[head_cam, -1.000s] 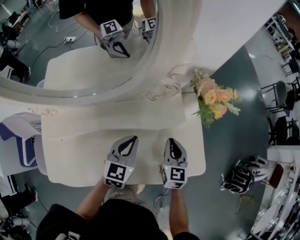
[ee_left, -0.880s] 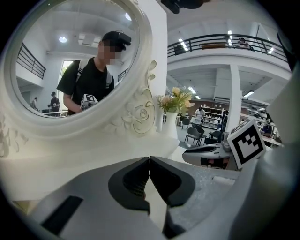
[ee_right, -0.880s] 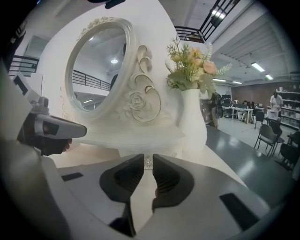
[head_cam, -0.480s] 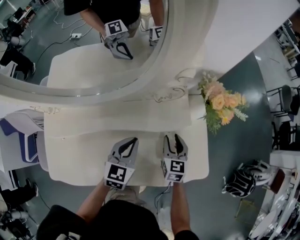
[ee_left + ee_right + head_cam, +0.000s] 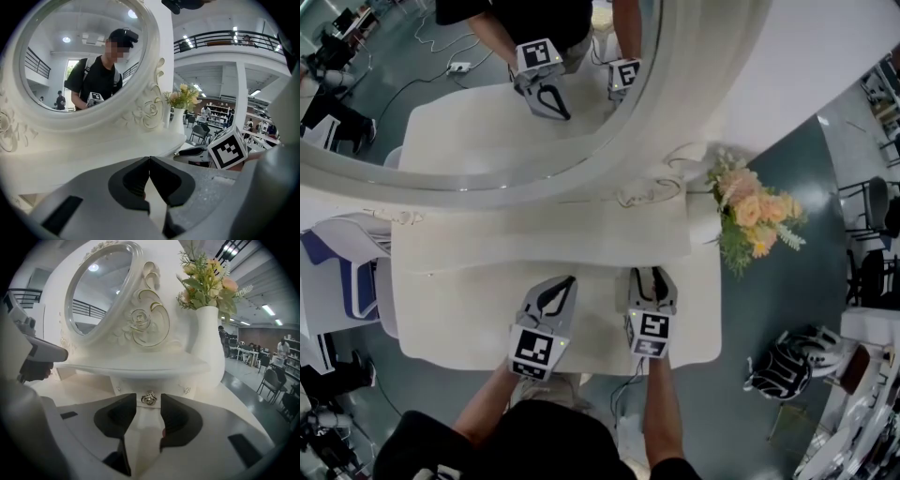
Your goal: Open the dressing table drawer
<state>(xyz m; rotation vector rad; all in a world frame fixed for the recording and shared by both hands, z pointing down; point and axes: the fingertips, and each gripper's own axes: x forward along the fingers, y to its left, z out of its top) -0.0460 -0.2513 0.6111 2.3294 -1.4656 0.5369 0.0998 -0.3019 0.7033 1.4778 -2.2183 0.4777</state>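
Note:
The white dressing table (image 5: 469,309) has a raised shelf under its round mirror (image 5: 487,94). In the right gripper view a small drawer front (image 5: 131,386) sits under that shelf, with a silver knob (image 5: 149,399) in its middle. My right gripper (image 5: 148,408) points straight at the knob. Its jaws are opening, and the knob shows in the gap just beyond the tips, untouched. In the head view the right gripper (image 5: 652,274) reaches the shelf's front edge. My left gripper (image 5: 570,279) hovers over the tabletop beside it, and its jaws (image 5: 149,159) are shut on nothing.
A white vase of peach flowers (image 5: 755,220) stands at the table's right end, close to the right of the drawer (image 5: 208,348). A white and blue chair (image 5: 337,272) is at the left. A black and white bag (image 5: 783,361) lies on the floor at right.
The right gripper's jaws went from shut to open, and it moved forward to the shelf's front edge. The left gripper stayed where it was.

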